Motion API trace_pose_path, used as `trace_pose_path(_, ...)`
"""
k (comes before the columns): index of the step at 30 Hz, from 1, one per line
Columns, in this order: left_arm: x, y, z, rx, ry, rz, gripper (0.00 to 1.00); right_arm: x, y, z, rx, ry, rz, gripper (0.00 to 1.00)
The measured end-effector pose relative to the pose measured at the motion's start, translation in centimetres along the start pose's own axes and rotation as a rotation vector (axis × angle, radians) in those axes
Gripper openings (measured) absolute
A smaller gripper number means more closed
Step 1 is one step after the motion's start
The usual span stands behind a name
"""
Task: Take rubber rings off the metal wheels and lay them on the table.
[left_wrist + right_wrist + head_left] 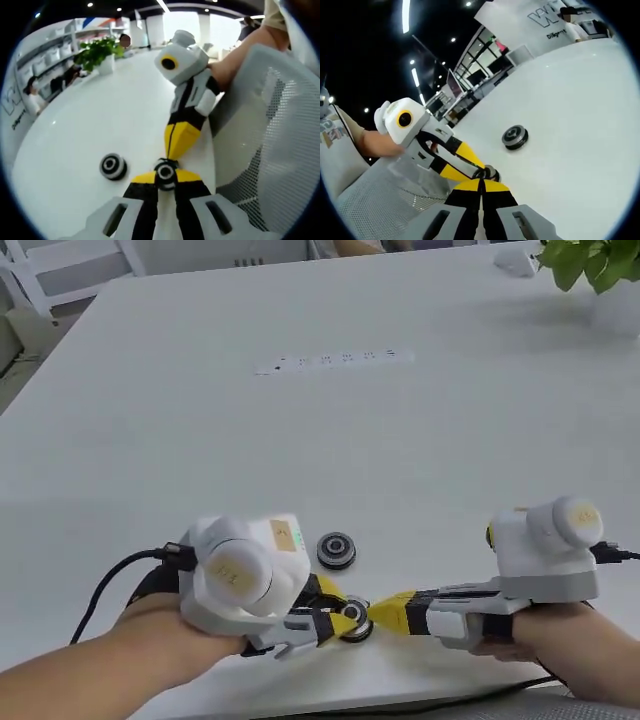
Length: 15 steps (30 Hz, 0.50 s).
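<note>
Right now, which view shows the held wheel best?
Left gripper view: the held wheel sits face-on, centred between the yellow tips of the left claw. Head view shows it small, half hidden between both claws. Right gripper view catches it small and oblique, just past the shut right claw.

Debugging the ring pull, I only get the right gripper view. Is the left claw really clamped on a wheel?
Observer: Yes. In the left gripper view the left claw grips the held wheel between both yellow tips.
Operator: Ring off yet?
Observer: No, the black ring looks on; the shut right claw touches the rim.
Operator: Anything beyond the loose wheel?
Observer: Head view shows a power strip farther back on the table.
</note>
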<state>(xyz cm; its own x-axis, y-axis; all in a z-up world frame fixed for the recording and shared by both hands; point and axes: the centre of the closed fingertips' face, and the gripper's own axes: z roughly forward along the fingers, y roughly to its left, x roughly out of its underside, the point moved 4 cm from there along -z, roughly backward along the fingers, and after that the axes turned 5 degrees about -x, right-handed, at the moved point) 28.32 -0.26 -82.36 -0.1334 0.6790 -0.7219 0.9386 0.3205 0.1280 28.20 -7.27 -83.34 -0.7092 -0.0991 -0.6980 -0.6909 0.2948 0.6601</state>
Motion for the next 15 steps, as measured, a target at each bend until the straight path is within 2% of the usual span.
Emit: trace_pose_path(15, 0.00, -0.02, 0.04, -0.002, 0.002, 0.000, 0.11, 0.03, 0.23, 0.31, -0.032, -0.005, 0.000, 0.00)
